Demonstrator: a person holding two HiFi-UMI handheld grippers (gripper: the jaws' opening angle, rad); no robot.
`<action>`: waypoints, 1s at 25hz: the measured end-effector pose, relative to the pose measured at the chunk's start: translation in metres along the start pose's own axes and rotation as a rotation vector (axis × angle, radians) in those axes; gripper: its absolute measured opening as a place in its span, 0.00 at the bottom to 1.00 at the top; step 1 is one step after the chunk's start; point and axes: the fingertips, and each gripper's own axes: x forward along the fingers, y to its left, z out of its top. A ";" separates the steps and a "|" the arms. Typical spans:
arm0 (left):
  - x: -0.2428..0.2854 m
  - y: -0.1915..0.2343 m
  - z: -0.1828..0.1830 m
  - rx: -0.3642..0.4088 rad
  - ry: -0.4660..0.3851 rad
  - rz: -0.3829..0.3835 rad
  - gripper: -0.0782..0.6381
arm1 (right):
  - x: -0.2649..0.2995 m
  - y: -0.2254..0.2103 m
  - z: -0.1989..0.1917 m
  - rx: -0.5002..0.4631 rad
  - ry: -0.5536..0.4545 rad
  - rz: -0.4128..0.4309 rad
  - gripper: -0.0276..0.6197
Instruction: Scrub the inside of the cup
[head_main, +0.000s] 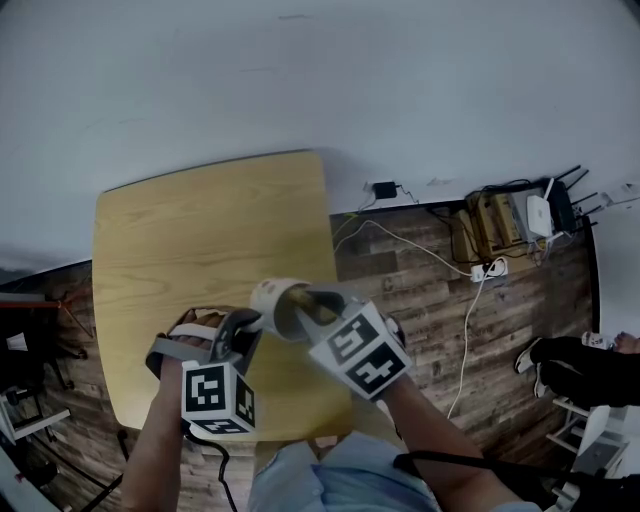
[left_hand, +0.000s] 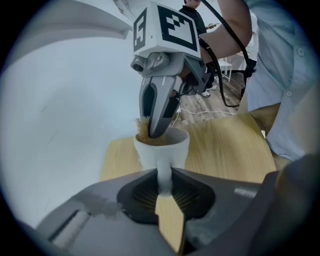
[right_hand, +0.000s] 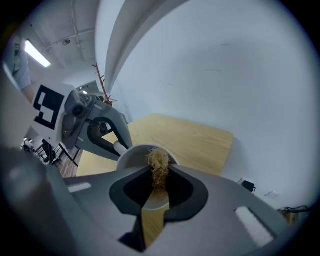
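Scrubbing looks under way but not finished: the left gripper (left_hand: 164, 181) is clamped on the handle of the white ceramic cup (left_hand: 162, 147), which sits just ahead of its jaws. The right gripper (right_hand: 159, 181) pinches a tan fibrous scrub wad (right_hand: 159, 166), pushed into the cup's mouth just past its tips. Inside walls & bottom prob. need more wiping.

Dim, flat light; soft focus, fisheye edges

a plain office-like workroom is suggested: a bare white wall (head_main: 300, 80), a wood-plank floor (head_main: 420, 310) and a small wooden table (head_main: 200, 240) are seen, and a router (head_main: 540, 212) is set on a cardboard box (head_main: 488, 225) beside a power strip (head_main: 490, 270).
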 end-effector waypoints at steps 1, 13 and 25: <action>0.000 0.000 0.000 0.003 0.003 0.004 0.21 | 0.000 0.000 -0.003 -0.009 0.009 -0.006 0.13; 0.000 -0.004 0.002 0.008 0.017 0.028 0.21 | -0.003 0.022 -0.033 0.072 0.092 0.103 0.13; 0.000 -0.010 0.004 0.039 0.035 0.031 0.21 | -0.010 0.037 0.000 0.161 -0.039 0.156 0.13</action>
